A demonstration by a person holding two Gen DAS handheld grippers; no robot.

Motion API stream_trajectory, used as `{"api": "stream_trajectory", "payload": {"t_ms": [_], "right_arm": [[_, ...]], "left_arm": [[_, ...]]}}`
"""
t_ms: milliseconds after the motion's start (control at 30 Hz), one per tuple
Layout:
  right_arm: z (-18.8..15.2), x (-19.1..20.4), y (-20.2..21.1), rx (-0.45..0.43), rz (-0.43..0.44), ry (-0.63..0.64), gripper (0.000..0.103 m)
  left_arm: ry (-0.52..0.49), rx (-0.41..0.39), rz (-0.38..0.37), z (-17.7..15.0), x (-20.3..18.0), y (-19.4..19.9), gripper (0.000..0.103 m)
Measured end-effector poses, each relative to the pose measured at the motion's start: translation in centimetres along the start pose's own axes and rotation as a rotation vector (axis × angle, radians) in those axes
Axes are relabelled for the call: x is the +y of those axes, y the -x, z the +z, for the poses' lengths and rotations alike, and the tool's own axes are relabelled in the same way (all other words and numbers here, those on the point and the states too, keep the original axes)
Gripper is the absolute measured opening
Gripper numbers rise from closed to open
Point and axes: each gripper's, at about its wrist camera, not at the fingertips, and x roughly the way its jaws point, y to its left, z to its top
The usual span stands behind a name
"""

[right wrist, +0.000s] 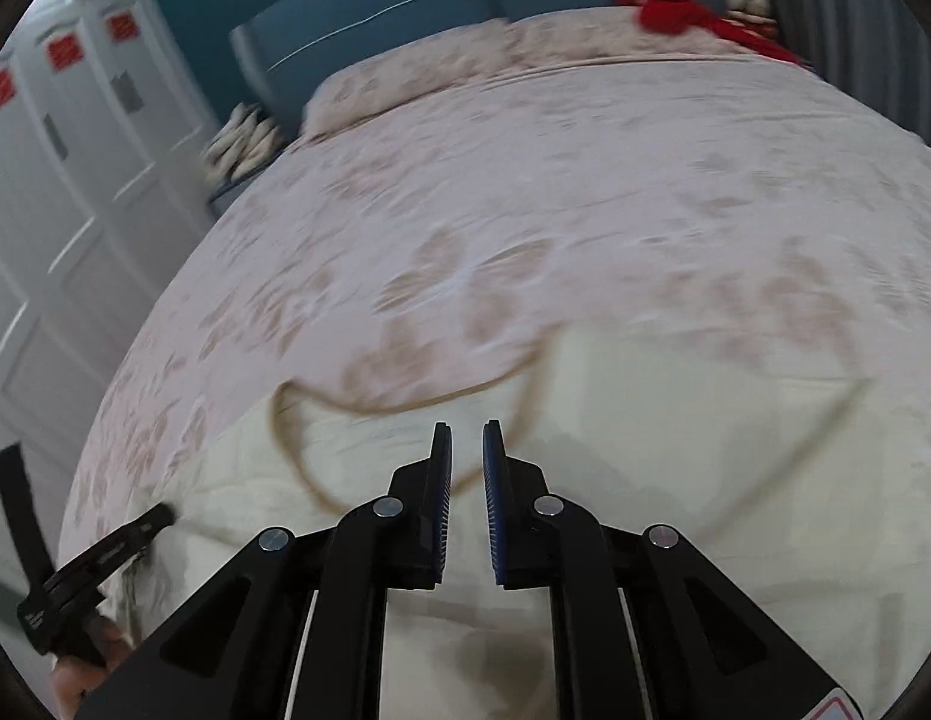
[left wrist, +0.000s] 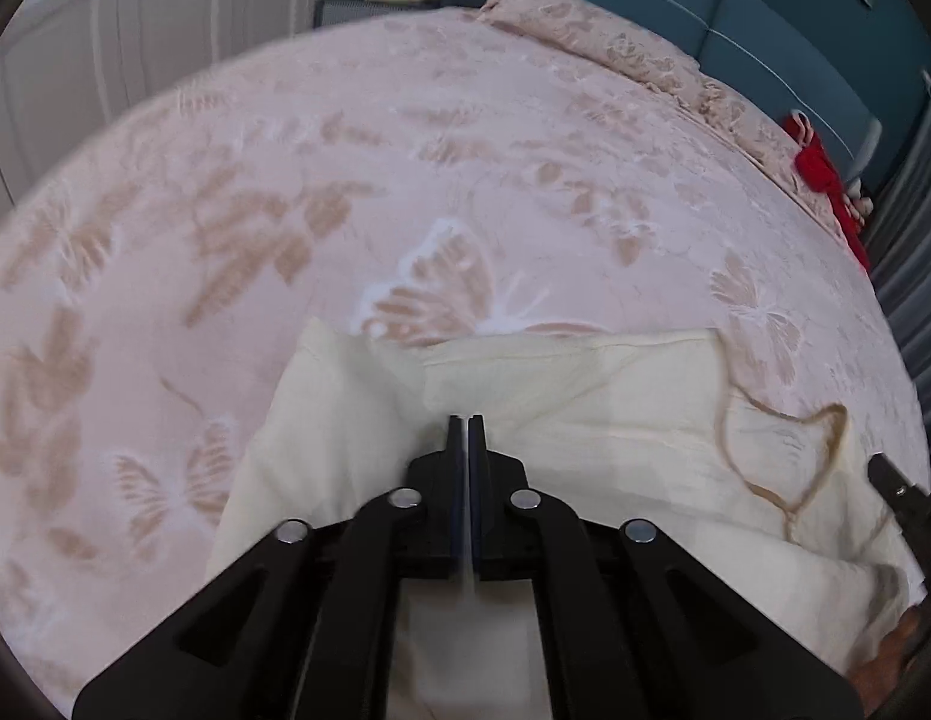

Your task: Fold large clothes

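**Cream garment on the bed, my left jaws pinched, my right jaws a slit apart**

Here I am over the bed, and the cream garment (left wrist: 585, 420) fills the lower middle of my left wrist view, lying on the pink butterfly bedspread (left wrist: 345, 180). My left gripper (left wrist: 466, 420) sits at bottom centre, its jaws pressed together with only a hairline between them; a pale sliver shows low in that gap, but I cannot tell whether cloth is caught there. A tan cord (left wrist: 783, 462) loops across the garment at lower right, and my right gripper's tip pokes in at the right edge.

Over to my right wrist view, blurred all round. My right gripper (right wrist: 466, 429) stands at bottom centre, jaws narrowly apart, nothing between the blue pads (right wrist: 492, 480), hanging above the cream cloth. The cord curls just beyond the fingertips. My left gripper shows at lower left, at the garment's edge. A red cloth (right wrist: 675, 12) lies at upper right, by the teal headboard (right wrist: 375, 18).
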Motion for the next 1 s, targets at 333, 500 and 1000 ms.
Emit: {"api": "stream_trajectory", "payload": {"t_ms": [333, 500, 1000], "right_arm": [[0.9, -9.7, -1.6, 0.083, -0.082, -0.12, 0.034], [-0.4, -9.4, -2.8, 0.11, -0.108, -0.007, 0.027], [-1.7, -12.7, -2.3, -0.005, -0.162, -0.109, 0.0]], "left_arm": [[-0.222, 0.118, -0.332, -0.1, -19.0, 0.8, 0.062], [-0.212, 0.26, -0.318, -1.6, -23.3, -5.4, 0.053], [-0.031, 0.094, -0.205, -2.3, -16.7, -5.3, 0.0]]}}
